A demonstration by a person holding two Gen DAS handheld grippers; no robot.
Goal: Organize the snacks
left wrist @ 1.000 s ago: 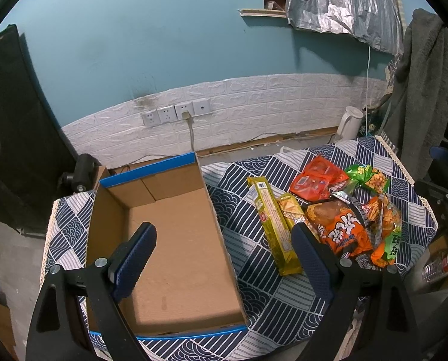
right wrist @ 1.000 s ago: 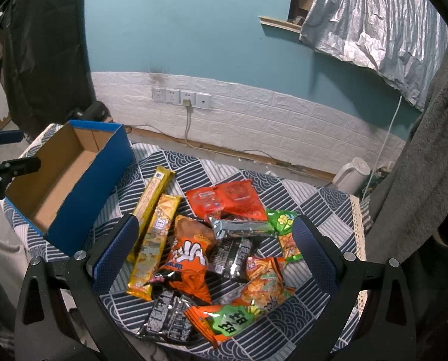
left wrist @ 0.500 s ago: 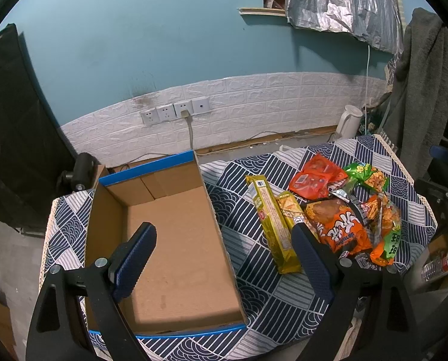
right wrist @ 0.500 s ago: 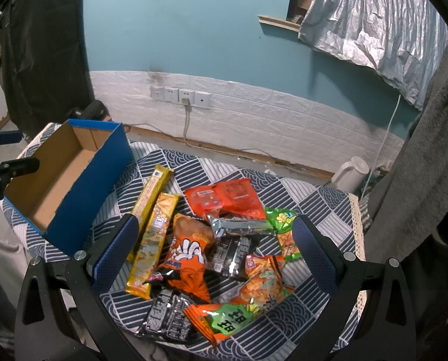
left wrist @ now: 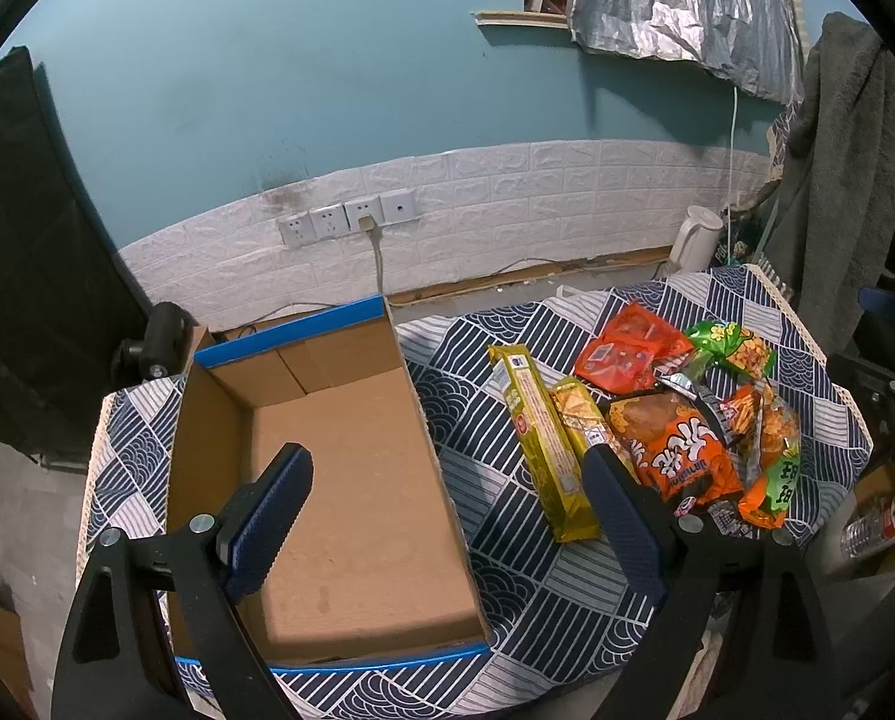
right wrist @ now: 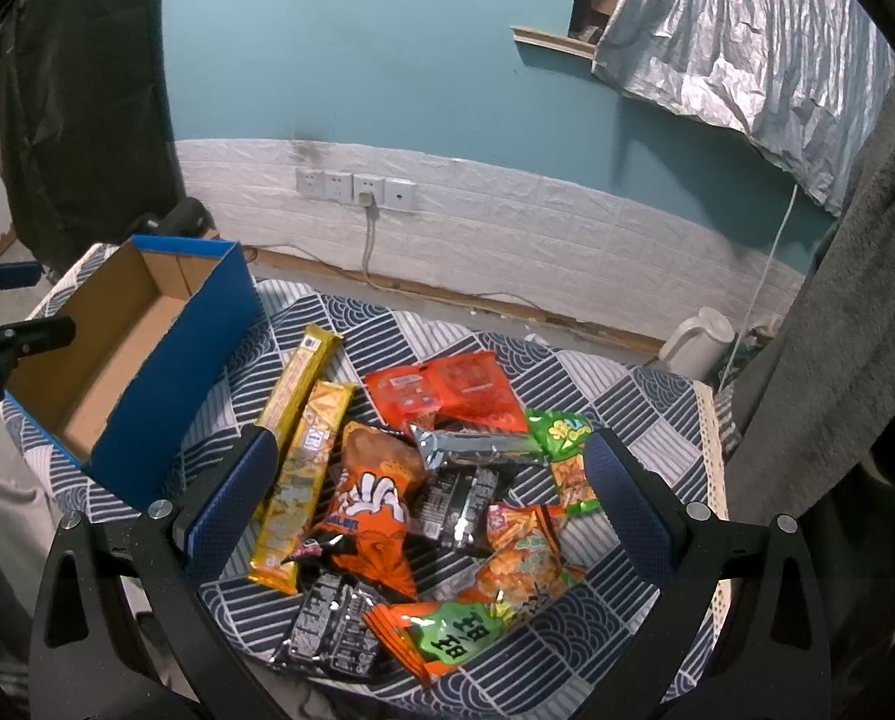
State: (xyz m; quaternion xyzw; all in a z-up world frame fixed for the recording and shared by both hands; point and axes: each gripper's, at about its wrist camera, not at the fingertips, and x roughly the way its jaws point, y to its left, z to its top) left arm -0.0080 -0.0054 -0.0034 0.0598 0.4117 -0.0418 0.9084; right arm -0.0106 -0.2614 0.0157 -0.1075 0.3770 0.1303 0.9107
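An open blue-sided cardboard box (left wrist: 351, 480) sits empty at the left of the counter. Right of it, apart, lie two long yellow foil packs (right wrist: 303, 384) beside overlapping orange, red, green, black and silver snack bags (right wrist: 447, 498).

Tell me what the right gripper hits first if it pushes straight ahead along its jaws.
Most likely the snack pile: the open right gripper points at the black packet beside the orange chip bag. Depth is unclear, so which packet touches first is uncertain.
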